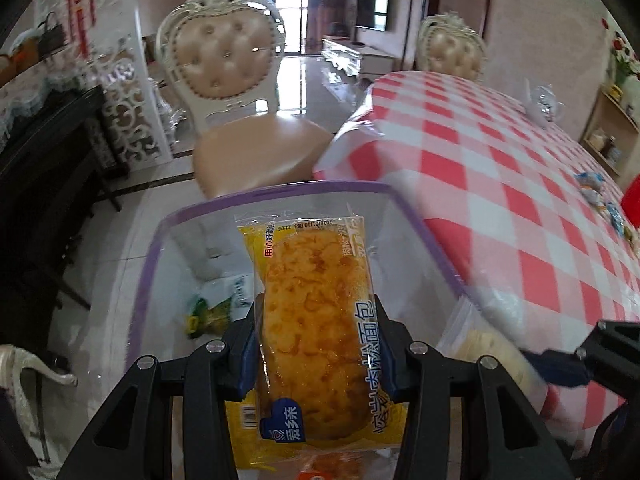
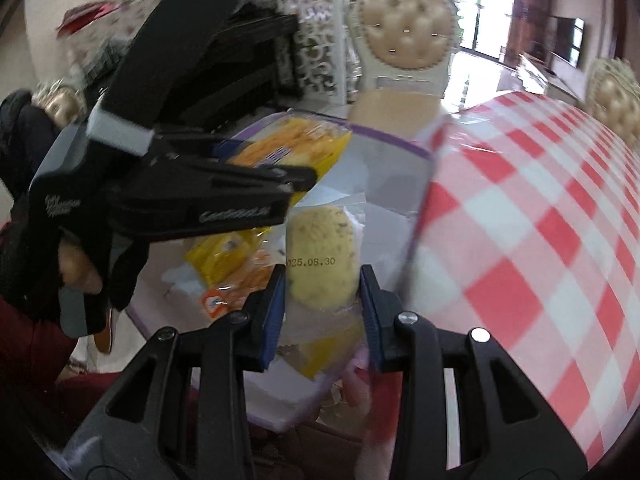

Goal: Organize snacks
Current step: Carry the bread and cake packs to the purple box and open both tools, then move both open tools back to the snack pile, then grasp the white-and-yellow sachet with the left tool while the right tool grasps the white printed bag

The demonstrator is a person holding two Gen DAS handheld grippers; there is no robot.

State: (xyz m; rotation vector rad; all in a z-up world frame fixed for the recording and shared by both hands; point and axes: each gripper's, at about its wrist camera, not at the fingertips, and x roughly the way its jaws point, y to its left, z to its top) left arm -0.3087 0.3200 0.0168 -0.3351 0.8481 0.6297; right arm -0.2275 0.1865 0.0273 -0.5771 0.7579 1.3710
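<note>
My left gripper (image 1: 316,344) is shut on a yellow-wrapped bread packet (image 1: 316,320), held above a clear storage box with a purple rim (image 1: 280,190) that stands beside the table. In the right wrist view the left gripper (image 2: 296,180) shows from the side with the same bread packet (image 2: 296,140) over the box (image 2: 384,134). My right gripper (image 2: 324,300) is shut on a pale round cake in a clear wrapper (image 2: 322,256), also over the box. Several yellow and orange snack packets (image 2: 224,258) lie inside it, along with a green packet (image 1: 212,312).
A table with a red-and-white checked cloth (image 1: 500,184) fills the right side, with small blue-wrapped sweets (image 1: 592,184) at its far edge. A padded white chair (image 1: 224,80) stands behind the box. A second chair (image 1: 450,46) is at the table's far end.
</note>
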